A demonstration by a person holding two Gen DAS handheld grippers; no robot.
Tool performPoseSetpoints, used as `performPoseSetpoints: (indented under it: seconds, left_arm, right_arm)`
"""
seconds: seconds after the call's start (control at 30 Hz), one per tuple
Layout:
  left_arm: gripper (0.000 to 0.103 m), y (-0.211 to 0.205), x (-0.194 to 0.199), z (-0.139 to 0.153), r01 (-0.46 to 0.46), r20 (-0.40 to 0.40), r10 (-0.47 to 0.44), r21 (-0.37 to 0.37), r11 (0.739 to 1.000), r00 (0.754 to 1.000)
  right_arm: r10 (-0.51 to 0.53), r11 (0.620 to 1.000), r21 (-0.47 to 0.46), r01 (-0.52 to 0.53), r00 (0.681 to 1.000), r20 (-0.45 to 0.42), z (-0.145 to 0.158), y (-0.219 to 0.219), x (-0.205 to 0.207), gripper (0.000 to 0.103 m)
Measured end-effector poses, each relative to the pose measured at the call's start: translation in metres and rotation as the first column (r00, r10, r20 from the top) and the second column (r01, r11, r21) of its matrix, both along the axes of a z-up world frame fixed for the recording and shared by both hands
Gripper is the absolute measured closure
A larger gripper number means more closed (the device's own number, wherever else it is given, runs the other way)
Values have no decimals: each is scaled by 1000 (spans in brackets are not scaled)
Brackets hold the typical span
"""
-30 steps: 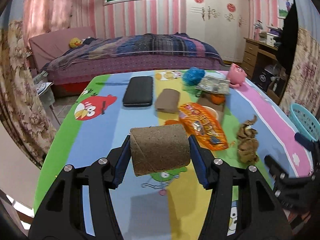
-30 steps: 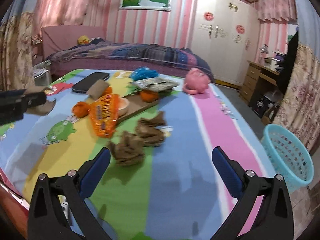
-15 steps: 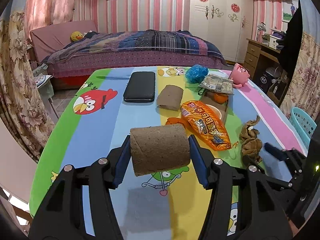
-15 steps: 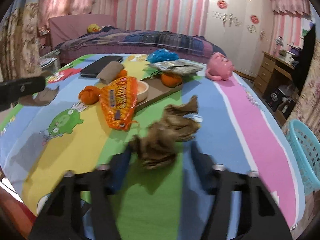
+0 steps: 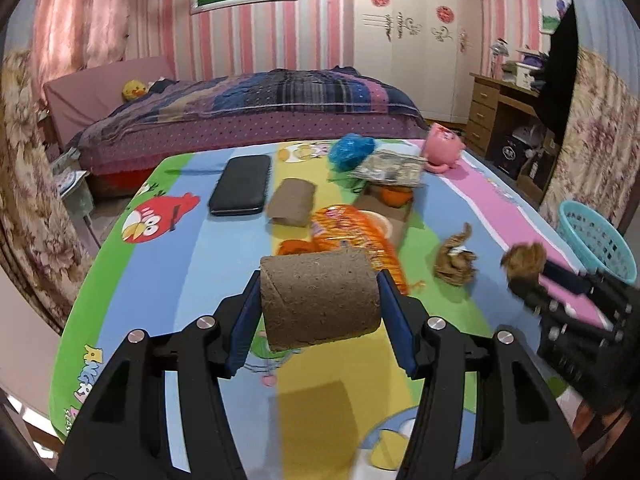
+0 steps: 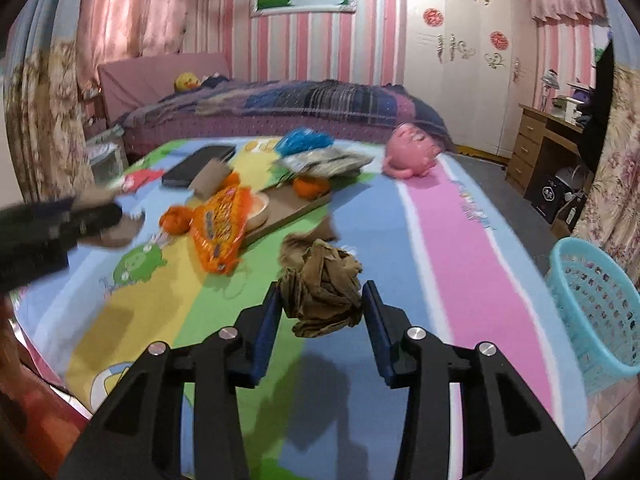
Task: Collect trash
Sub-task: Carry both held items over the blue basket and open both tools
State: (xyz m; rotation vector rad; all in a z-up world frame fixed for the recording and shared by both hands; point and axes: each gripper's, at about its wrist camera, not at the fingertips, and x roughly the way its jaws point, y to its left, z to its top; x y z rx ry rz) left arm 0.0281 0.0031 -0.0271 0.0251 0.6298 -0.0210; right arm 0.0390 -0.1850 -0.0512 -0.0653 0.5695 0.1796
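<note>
— Can you read anything from where you are?

— Very little. Near the left edge of the counter, my left camera shows yellow cartoon letters printed on the tablecloth [image 5: 93, 372]; they look like "ANGRY", though I can't make out every letter.

— What about the orange snack bag [image 6: 219, 229]?

— It carries printed lettering, but the blur leaves me nothing I can read.

— And the black box [image 6: 549, 196] on the floor under the desk?

— It has a round white logo, too small for me to read.
</note>
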Motion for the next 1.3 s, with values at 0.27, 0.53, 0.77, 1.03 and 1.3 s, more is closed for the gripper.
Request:
performPoseSetpoints:
  seconds: [0.27, 0.53, 0.77, 1.03, 1.3]
  left_arm:
    - [48, -53, 2, 19, 60, 36, -61, 8, 998, 998]
    - [48, -106, 19, 37, 148, 51, -146, -37, 988, 988]
    - [48, -162, 35, 45, 254, 70, -252, -24, 967, 965]
    - [48, -227, 66, 30, 387, 40, -386, -19, 922, 922]
    - [48, -293, 101, 9, 491, 4, -491, -51, 870, 871]
  right_arm:
    - [-67, 998, -17, 68, 996, 60, 34, -60, 1, 62]
    - [-197, 980, 12, 197, 975, 99, 57, -142, -2, 62]
    - [-304, 953, 31, 303, 947, 98, 60, -212, -4, 62]
    - [-440, 897, 4, 441, 895, 75, 44, -272, -10, 61]
    - [-522, 852, -8, 523, 851, 55, 26, -320, -1, 62]
